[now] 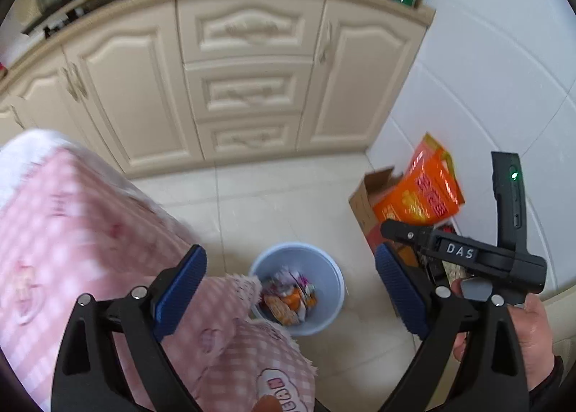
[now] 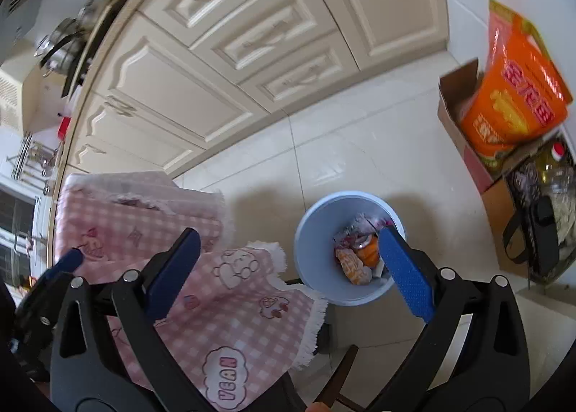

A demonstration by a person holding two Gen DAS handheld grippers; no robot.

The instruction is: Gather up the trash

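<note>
A pale blue bin (image 1: 333,304) stands on the floor tiles beside the table, with several crumpled wrappers (image 1: 288,298) inside. My left gripper (image 1: 289,255) hovers above it, open, with nothing between its blue pads (image 1: 180,289). In the right wrist view the same bin (image 2: 313,243) shows orange and white wrappers (image 2: 354,264). My right gripper (image 2: 288,235) is open over the bin's left rim, with no wrapper between its fingers; its right pad (image 2: 405,271) covers part of the bin. A hand (image 1: 532,333) holds the right tool.
A pink checked tablecloth (image 1: 72,232) hangs off the table edge (image 2: 234,304) close to the bin. Cream cabinets (image 1: 248,88) run behind. A cardboard box with an orange bag (image 2: 514,106) sits against the white wall, and a basket (image 2: 540,232) stands next to it.
</note>
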